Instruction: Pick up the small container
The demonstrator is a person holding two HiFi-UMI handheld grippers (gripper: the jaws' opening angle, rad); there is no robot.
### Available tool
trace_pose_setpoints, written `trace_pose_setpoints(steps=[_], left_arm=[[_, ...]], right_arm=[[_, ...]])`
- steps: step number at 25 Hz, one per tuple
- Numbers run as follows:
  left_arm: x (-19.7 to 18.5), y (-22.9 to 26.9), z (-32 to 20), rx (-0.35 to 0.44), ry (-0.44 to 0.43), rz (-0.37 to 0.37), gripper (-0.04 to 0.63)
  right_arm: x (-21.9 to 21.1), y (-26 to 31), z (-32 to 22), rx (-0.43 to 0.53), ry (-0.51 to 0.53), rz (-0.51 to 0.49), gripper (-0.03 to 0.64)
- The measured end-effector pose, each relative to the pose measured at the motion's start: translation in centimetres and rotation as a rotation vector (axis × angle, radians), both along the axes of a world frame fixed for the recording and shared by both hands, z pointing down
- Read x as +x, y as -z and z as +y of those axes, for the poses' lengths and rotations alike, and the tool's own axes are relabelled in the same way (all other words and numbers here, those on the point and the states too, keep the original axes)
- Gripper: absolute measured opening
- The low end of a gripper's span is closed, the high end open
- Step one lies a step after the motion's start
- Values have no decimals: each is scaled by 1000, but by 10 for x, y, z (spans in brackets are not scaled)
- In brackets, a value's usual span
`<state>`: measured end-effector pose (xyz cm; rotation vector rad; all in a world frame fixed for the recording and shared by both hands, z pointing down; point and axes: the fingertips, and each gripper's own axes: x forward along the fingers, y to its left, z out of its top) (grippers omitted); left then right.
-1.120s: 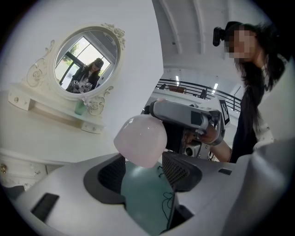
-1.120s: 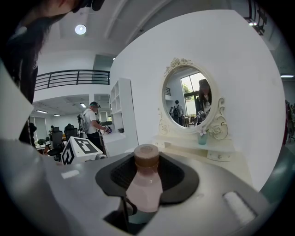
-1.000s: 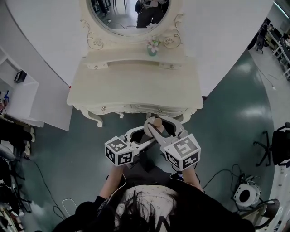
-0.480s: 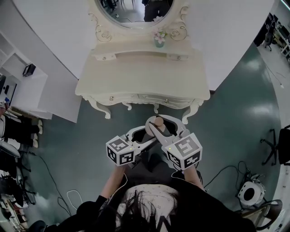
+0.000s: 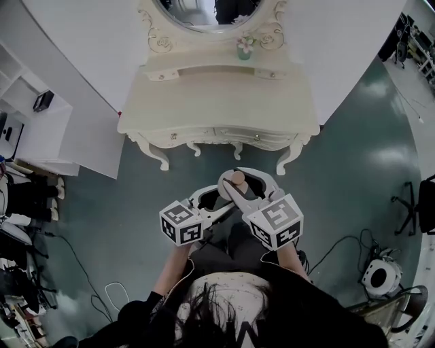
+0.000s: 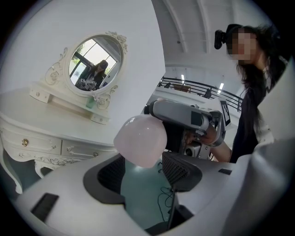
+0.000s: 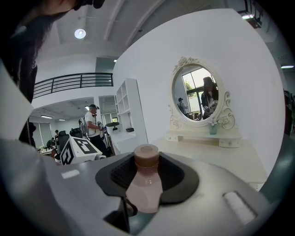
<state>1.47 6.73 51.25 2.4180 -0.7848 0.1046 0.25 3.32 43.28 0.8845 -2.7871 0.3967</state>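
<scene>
The small container (image 5: 237, 179) is a pale pink bottle with a brown cap. It sits between the pads of my right gripper (image 5: 239, 185), which is shut on it, held out in front of the person's body above the green floor. In the right gripper view the container (image 7: 145, 177) stands cap-up between the dark pads. My left gripper (image 5: 216, 200) reaches in from the left with its jaws apart. In the left gripper view the container's rounded base (image 6: 140, 139) hangs just past that gripper's (image 6: 143, 168) fingertips, and the pads do not press on it.
A cream dressing table (image 5: 217, 102) with an oval mirror (image 5: 204, 10) and a small flower vase (image 5: 244, 47) stands ahead against the white wall. White shelves (image 5: 27, 129) are at the left. Cables (image 5: 340, 248) lie on the floor at the right. Another person (image 7: 94, 122) stands far off.
The dressing table has slid up and away in the head view as the person backs off. Both grippers keep their pose and the container stays in the right one.
</scene>
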Motion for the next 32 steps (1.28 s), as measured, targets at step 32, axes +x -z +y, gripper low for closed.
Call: trace_pose_setpoints(steps=[32], left_arm=[[-88,8,79,49,-99,19,238]], right_arm=[[-87,9,82,42,-97,35,144]])
